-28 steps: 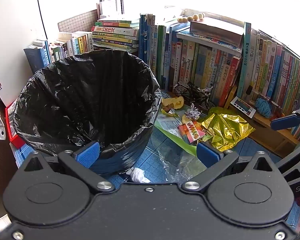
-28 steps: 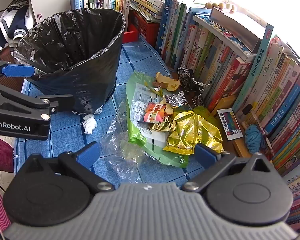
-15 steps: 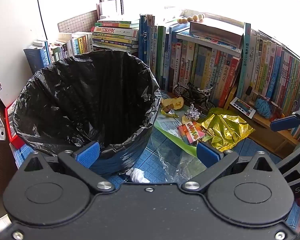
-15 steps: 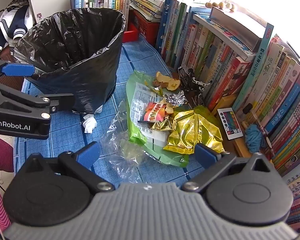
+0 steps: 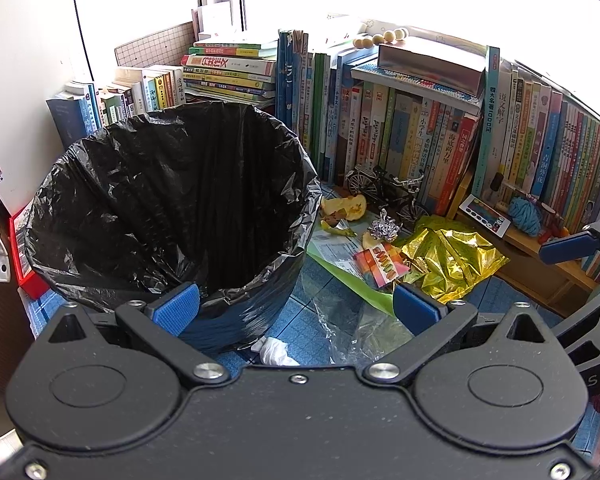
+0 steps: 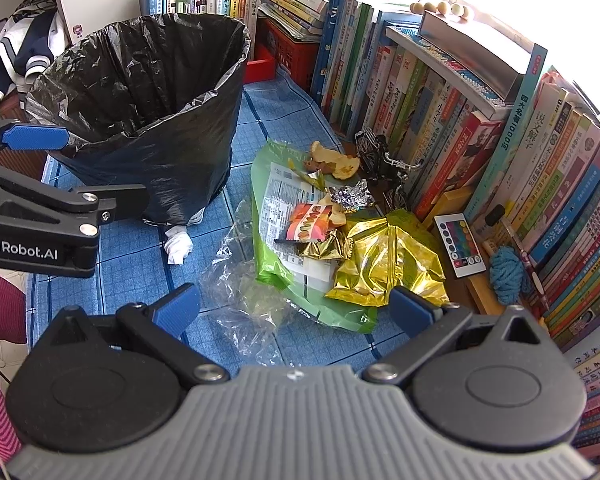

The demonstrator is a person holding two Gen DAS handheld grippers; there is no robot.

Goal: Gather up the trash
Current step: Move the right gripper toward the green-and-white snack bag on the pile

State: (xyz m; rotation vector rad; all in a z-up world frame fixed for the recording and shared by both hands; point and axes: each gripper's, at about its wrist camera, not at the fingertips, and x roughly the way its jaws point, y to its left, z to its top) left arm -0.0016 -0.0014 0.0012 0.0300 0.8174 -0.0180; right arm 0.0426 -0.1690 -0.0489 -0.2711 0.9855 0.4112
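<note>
A bin lined with a black bag (image 5: 172,204) (image 6: 148,92) stands on a blue tiled mat. Right of it lies a litter pile: gold foil wrapper (image 6: 384,264) (image 5: 452,256), green packet (image 6: 288,240), orange snack packet (image 6: 310,222) (image 5: 380,264), silver foil ball (image 6: 350,196) (image 5: 384,228), fruit peel (image 6: 336,162) (image 5: 346,208), clear plastic film (image 6: 244,292) and a white tissue wad (image 6: 178,246) (image 5: 274,352). My left gripper (image 5: 296,308) hovers open at the bin's near rim, empty. My right gripper (image 6: 294,308) hangs open above the film and green packet, empty.
Rows of upright books (image 6: 460,120) line the back and right. A small model bicycle (image 6: 384,168), a remote (image 6: 460,246) and a blue yarn ball (image 6: 508,272) lie beside the litter. Clothing (image 6: 16,52) is piled at far left.
</note>
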